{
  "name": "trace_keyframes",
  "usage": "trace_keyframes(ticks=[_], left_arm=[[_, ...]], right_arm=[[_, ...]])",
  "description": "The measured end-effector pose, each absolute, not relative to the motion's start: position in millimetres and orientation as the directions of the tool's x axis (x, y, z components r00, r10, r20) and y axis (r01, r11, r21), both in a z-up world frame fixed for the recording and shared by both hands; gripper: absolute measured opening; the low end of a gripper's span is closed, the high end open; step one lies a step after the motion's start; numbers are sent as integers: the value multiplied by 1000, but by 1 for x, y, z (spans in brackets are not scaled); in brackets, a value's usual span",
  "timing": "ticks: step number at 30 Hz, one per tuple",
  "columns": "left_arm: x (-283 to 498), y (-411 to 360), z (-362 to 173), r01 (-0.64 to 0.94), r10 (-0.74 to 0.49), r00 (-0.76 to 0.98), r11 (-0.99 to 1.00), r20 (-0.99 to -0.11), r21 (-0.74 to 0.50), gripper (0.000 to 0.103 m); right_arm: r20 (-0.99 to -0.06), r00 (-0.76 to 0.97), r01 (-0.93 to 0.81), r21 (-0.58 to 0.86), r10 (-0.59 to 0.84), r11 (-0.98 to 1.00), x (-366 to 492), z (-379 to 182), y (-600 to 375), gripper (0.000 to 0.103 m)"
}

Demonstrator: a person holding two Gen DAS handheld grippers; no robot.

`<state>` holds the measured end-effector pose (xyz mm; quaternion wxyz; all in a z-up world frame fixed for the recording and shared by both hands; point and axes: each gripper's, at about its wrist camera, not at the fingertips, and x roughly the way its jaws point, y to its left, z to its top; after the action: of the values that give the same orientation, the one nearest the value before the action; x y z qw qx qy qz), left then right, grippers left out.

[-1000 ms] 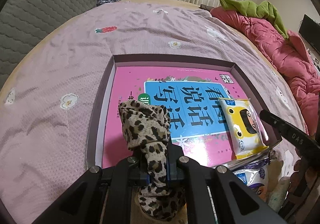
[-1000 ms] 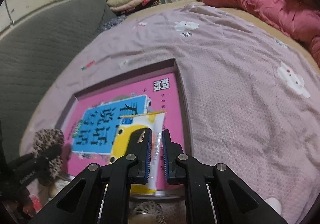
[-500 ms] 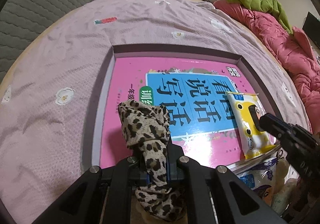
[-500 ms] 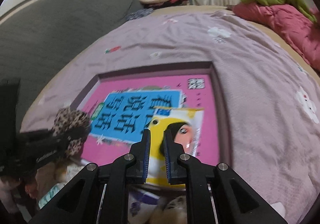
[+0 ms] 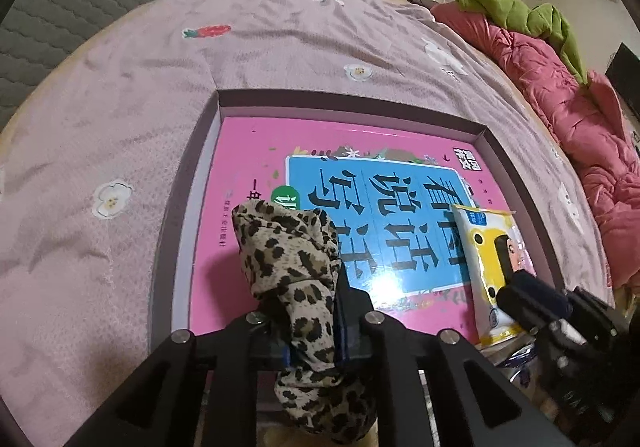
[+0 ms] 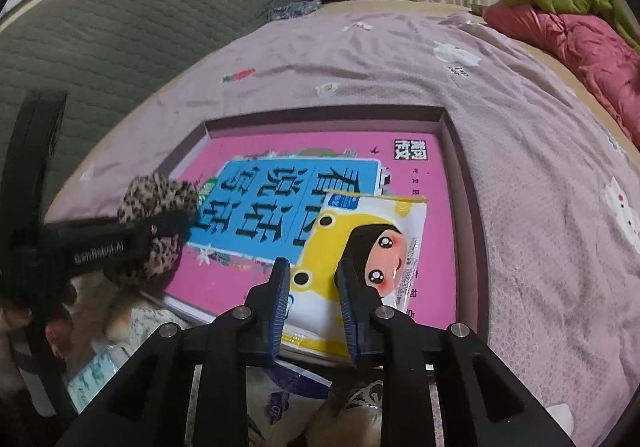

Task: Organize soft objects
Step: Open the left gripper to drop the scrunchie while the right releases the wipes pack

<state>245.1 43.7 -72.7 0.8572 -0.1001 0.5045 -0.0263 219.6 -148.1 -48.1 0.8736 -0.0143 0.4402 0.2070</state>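
Left claw (image 5: 312,311) is clamping the leopard cloth (image 5: 296,255), right claw (image 6: 312,287) is gaping over the wipes pack (image 6: 360,243), which might be sliding off the glossy book (image 6: 280,207).

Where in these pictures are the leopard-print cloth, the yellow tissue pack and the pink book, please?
leopard-print cloth (image 5: 288,247): left wrist view, on its bunched upper part.
yellow tissue pack (image 6: 360,239): right wrist view, on the cartoon face's black hair.
pink book (image 5: 248,155): left wrist view, on the bare pink cover, upper left.

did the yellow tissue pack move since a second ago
Yes. In the right wrist view the yellow tissue pack now lies flat on the pink book, released by the opened right gripper.
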Motion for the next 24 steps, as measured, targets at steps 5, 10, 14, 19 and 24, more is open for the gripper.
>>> trace_keyframes(ticks=[5,10,14,19,24], left_arm=[[246,45,-70,-59,-139,505,979,-852,-195,25],[244,47,-57,-35,-189,543,968,-818,-247,50],[244,46,-52,-35,-156,547,977,-822,-209,50],[240,50,-51,-59,-117,546,982,-830,-178,50],[232,61,-45,-81,-92,562,983,-822,-165,52]], right_arm=[[-795,539,-393,55,279,918,216,-51,-142,25],[-803,546,-356,34,238,934,221,-52,-152,27],[-807,530,-333,85,260,939,224,-53,-162,31],[-807,536,-336,66,249,939,223,-53,-159,31],[-804,539,-335,69,251,940,222,-51,-158,32]])
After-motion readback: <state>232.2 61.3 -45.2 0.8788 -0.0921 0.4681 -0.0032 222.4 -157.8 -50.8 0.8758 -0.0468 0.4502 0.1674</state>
